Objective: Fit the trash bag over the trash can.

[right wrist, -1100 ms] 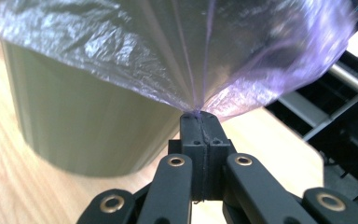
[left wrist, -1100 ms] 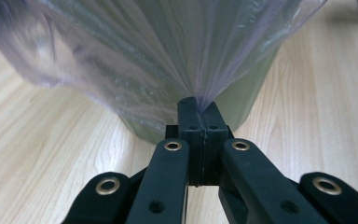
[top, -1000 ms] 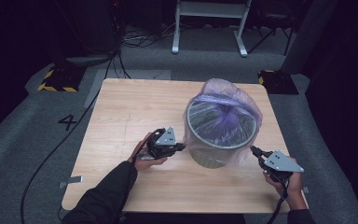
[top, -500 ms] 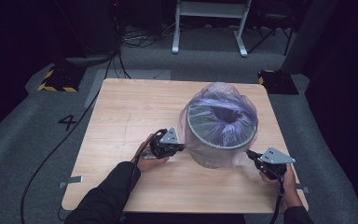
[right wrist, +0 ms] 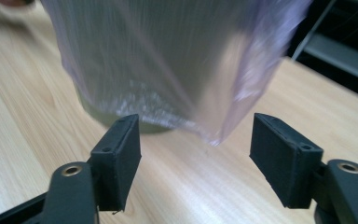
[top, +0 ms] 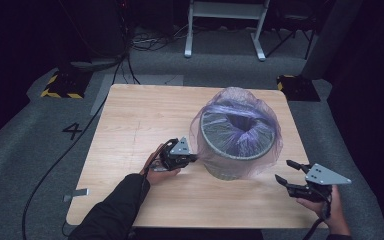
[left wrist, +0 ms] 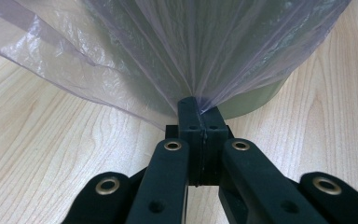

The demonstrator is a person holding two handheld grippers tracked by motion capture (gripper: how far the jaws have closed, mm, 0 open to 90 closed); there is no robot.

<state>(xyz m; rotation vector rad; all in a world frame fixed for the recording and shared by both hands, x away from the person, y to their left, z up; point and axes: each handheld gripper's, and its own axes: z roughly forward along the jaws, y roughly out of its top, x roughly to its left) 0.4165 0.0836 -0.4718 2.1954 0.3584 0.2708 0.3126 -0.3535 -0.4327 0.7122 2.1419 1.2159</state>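
Note:
A round grey bin point(top: 230, 167) stands on the wooden table point(top: 140, 115), with a thin purple plastic bag point(top: 240, 100) pulled over its rim and hanging down its sides. My left gripper point(top: 192, 159) sits at the bin's left side, shut on a bunched fold of the bag point(left wrist: 168, 46), which fans out from the left gripper's tips point(left wrist: 196, 105). My right gripper point(top: 284, 170) is off the bin's right side; its jaws have just been opening. In the right gripper view the right gripper point(right wrist: 196, 126) is open, and the bag's loose corner point(right wrist: 214, 135) hangs just ahead, untouched.
The table's front edge lies close under both hands. On the floor beyond are a white metal stand point(top: 225, 25), two yellow-and-black striped blocks point(top: 60, 87) point(top: 295, 85), cables and a taped number 4 point(top: 72, 131).
The right gripper has opened, let go of the bag and drawn back to the right, away from the bin. The bag has settled lower around the rim. The left gripper has kept still.

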